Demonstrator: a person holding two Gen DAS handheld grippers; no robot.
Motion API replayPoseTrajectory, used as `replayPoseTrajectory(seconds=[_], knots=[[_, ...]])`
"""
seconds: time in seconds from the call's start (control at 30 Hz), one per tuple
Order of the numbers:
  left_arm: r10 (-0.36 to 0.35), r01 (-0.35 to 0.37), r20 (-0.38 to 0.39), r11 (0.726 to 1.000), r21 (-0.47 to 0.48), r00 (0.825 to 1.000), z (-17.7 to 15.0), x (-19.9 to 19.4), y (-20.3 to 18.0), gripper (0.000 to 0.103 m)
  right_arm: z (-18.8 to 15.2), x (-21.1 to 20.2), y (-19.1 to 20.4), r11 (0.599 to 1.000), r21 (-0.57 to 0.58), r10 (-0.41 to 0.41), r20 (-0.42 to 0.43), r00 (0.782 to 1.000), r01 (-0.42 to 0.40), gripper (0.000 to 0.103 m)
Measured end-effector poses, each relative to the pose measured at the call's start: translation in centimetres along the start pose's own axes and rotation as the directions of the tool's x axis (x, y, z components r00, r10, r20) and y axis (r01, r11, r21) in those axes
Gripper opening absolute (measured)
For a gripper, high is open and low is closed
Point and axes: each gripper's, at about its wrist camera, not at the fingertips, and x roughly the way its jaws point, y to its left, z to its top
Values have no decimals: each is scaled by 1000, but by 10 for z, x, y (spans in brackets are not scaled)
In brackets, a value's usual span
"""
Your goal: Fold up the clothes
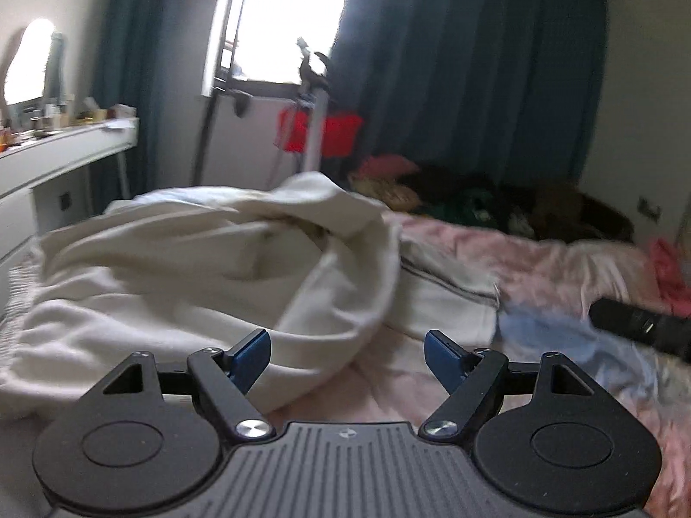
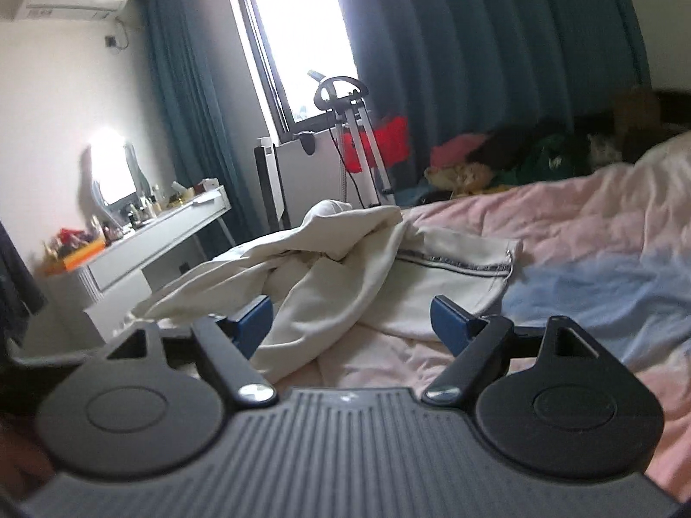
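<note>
The cream garment (image 1: pixel 207 267) lies crumpled on the pink bedding (image 1: pixel 540 254), just ahead of both grippers' spread, empty fingers (image 1: pixel 250 356). Still the approach; next needs choosing an edge to pinch.

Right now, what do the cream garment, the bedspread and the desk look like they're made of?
Cream garment: thick, soft matte cloth, maybe fleece or cotton; it slumps in heavy rounded folds, with a stitched hem.
Bedspread: thin pink fabric, matte, finely wrinkled; fibre unclear.
Desk: smooth white panels, likely painted or laminated board; flat faces and crisp edges, though blur hides detail.
</note>
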Motion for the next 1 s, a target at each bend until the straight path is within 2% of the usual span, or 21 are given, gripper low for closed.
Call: replayPoseTrajectory(seconds=[0.03, 0.07, 0.1, 0.13, 0.17, 0.2, 0.3, 0.4, 0.57, 0.7, 0.73, 0.8, 0.87, 0.93, 1.0], knots=[[-1, 2, -23, 999, 38, 1000, 1, 14, -6, 79, 0, 2, -3, 1000, 6, -3, -6, 1000, 3, 73], [5, -2, -40, 997, 72, 999, 1, 28, -9, 78, 0, 5, -5, 1000, 2, -15, -10, 1000, 15, 60], [14, -8, -56, 995, 103, 998, 3, 45, -16, 78, -1, 8, -8, 1000, -1, -26, -14, 1000, 26, 43], [22, -12, -71, 992, 128, 997, 4, 62, -21, 77, -2, 9, -11, 999, 0, -37, -15, 999, 37, 34], [28, -16, -84, 990, 140, 996, 6, 78, -25, 77, -3, 10, -15, 999, 0, -48, -17, 999, 48, 18], [33, -18, -94, 988, 151, 995, 9, 96, -29, 77, -4, 12, -18, 998, 1, -58, -19, 998, 58, 12], [46, -25, -103, 981, 192, 994, 20, 147, -44, 77, -6, 16, -29, 998, 6, -70, -5, 998, 70, 6], [62, -36, -88, 962, 270, 994, 30, 198, -64, 77, -8, 24, -39, 998, 20, -65, 33, 997, 64, 6], [140, -105, -73, 926, 364, 987, 45, 276, -91, 76, -15, 48, -49, 993, 29, -120, 93, 988, 118, 6], [228, -183, -73, 903, 388, 971, 53, 333, -94, 70, -20, 58, -55, 990, -2, -139, 122, 983, 141, 6], [250, -201, -79, 898, 390, 965, 55, 345, -94, 67, -22, 61, -57, 990, -8, -136, 120, 983, 137, 6], [290, -232, -101, 895, 380, 952, 58, 366, -88, 44, -24, 66, -60, 992, -1, -124, 105, 987, 125, 6], [303, -253, -100, 905, 342, 948, 63, 375, -79, 14, -25, 70, -63, 994, 4, -112, 91, 990, 112, 6], [287, -247, -95, 921, 302, 953, 69, 370, -71, 7, -24, 72, -62, 996, 7, -92, 75, 993, 92, 6], [256, -225, -72, 929, 295, 964, 76, 351, -68, 6, -24, 72, -61, 997, 13, -82, 61, 995, 82, 6]])
